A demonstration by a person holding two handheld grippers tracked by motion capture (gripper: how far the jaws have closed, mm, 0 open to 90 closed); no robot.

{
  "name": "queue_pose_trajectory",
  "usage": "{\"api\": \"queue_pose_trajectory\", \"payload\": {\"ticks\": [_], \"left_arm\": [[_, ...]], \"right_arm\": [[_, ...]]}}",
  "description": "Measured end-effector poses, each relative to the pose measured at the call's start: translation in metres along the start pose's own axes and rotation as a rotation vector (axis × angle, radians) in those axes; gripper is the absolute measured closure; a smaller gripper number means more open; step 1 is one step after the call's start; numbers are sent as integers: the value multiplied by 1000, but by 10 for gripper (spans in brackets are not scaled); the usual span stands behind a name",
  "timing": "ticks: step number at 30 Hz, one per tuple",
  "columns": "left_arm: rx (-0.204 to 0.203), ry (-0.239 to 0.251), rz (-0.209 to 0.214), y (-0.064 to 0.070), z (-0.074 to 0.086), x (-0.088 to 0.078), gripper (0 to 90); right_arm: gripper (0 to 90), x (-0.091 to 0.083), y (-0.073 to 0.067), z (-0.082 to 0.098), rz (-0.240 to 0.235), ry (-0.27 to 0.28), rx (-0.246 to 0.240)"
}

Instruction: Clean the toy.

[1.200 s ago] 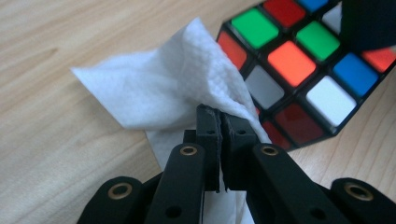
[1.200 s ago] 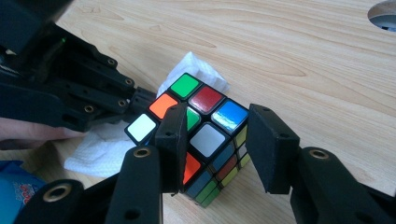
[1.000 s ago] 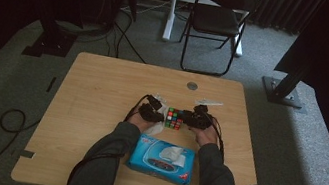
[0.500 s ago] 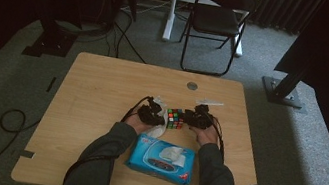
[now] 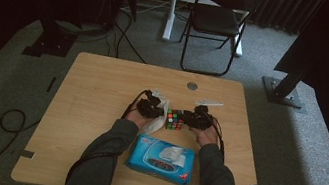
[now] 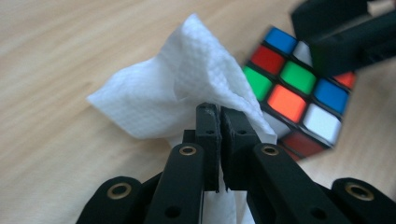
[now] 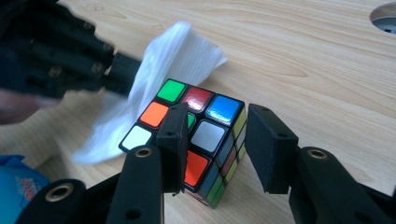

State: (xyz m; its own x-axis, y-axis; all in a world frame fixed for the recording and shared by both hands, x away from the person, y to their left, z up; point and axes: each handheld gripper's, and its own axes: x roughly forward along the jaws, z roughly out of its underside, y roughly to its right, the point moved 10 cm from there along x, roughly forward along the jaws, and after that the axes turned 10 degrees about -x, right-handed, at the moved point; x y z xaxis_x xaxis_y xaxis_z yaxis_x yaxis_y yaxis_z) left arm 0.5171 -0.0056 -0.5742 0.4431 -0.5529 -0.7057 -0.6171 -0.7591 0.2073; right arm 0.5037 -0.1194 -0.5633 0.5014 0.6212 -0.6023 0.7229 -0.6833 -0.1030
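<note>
- The work in hand looks like wiping a multicoloured plastic puzzle cube with a white embossed paper wipe.
- The cube sits on the pale wooden bench, near its middle, between the two hands in the high view.
- The left hand-held gripper has its jaws pinched narrow on a fold of the wipe, whose loose part fans out towards the cube; I cannot tell whether it touches the cube's near face.
- The right hand-held gripper stands half-wide around the cube. One pad lies against the cube's upper face, while the other stands just off the side with a gap showing, so the cube is steadied rather than clamped. Its jaws have just been closing, with the cube between them.
- Done, by my reading: a wipe has been drawn from the blue soft pack of wipes, which lies at the near edge with another sheet poking out.
- Left: the rubbing itself seems barely begun; the remaining faces would need the cube turning.
</note>
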Motion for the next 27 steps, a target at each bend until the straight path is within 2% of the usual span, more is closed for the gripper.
{"api": "queue_pose_trajectory", "payload": {"ticks": [5, 10, 11, 15, 17, 21, 27], "left_arm": [[-23, 10, -51, -9, -7, 0, 857], [-17, 3, -64, -6, -10, 7, 829], [-25, 7, -59, -4, -12, 9, 828], [-16, -2, -56, 0, -14, 14, 827], [-9, -7, -33, 2, -13, 14, 830], [0, -16, 4, 4, -9, 10, 854], [0, -15, 47, 9, 1, 4, 877]], "right_arm": [[600, -1, -4, 1, -24, -2, -35], [601, -1, -8, 1, -43, -2, -61], [601, -1, -9, 1, -46, -3, -63], [598, -1, -12, 2, -63, -6, -75], [593, -1, -12, 2, -74, -6, -82], [571, -1, -11, 2, -63, -6, -73], [566, 1, -6, -1, -16, -14, -55]]}}
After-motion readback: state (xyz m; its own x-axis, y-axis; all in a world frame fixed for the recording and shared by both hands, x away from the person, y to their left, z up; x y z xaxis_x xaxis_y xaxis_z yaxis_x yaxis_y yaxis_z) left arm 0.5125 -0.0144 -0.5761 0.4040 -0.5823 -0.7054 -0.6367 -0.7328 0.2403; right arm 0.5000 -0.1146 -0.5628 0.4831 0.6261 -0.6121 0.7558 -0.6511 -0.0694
